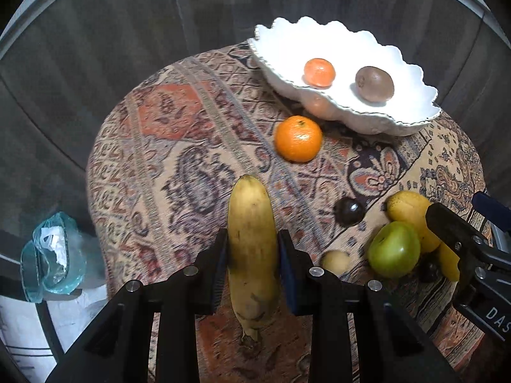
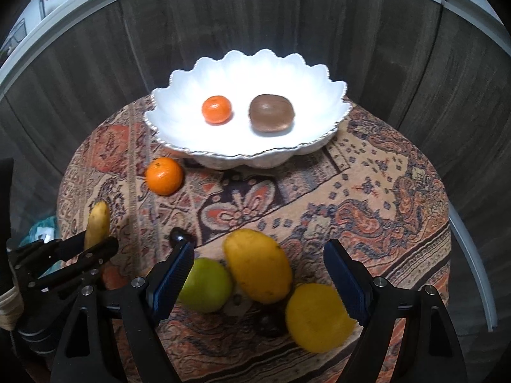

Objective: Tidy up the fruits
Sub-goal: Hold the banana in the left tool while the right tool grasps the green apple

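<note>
The left gripper [image 1: 252,255] points steeply downward, its two black fingers drawn close together, the ribbed pads [image 1: 220,268] pressing on either side of what it holds. The right gripper [image 2: 258,277] also tilts steeply down, its jaws spread wide and its blue-padded fingers [image 2: 172,274] well apart, gripping nothing. Each gripper shows at the edge of the other's view, side by side.
</note>
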Demonstrator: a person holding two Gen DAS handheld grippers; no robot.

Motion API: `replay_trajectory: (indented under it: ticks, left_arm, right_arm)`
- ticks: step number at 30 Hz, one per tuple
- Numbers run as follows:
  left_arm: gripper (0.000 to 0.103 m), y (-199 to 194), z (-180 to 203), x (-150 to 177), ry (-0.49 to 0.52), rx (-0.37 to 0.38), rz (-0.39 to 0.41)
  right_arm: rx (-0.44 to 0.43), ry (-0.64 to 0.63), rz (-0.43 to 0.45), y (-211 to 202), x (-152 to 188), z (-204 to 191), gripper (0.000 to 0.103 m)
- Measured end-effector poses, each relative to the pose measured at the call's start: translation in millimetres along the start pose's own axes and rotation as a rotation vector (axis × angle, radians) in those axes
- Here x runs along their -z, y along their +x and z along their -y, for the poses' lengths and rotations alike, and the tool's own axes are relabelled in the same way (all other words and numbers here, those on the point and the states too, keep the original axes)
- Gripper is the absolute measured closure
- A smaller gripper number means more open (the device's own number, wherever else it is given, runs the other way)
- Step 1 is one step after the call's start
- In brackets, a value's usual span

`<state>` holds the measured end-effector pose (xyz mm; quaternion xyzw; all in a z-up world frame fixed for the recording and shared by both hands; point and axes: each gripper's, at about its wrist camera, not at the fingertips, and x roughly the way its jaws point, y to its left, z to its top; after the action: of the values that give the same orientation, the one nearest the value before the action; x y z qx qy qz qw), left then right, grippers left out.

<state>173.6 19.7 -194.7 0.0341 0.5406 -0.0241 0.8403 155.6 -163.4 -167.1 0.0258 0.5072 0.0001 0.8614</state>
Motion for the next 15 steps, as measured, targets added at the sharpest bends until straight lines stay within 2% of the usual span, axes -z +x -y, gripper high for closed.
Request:
replay_trajectory:
  ticks: [15]
  left_arm:
    - [0.073, 8.2, -49.8, 13.2, -0.089, -0.009, 0.007]
  right_arm:
    - [0.018, -0.057, -0.085, 24.4, 19.6, -35.2, 0.020]
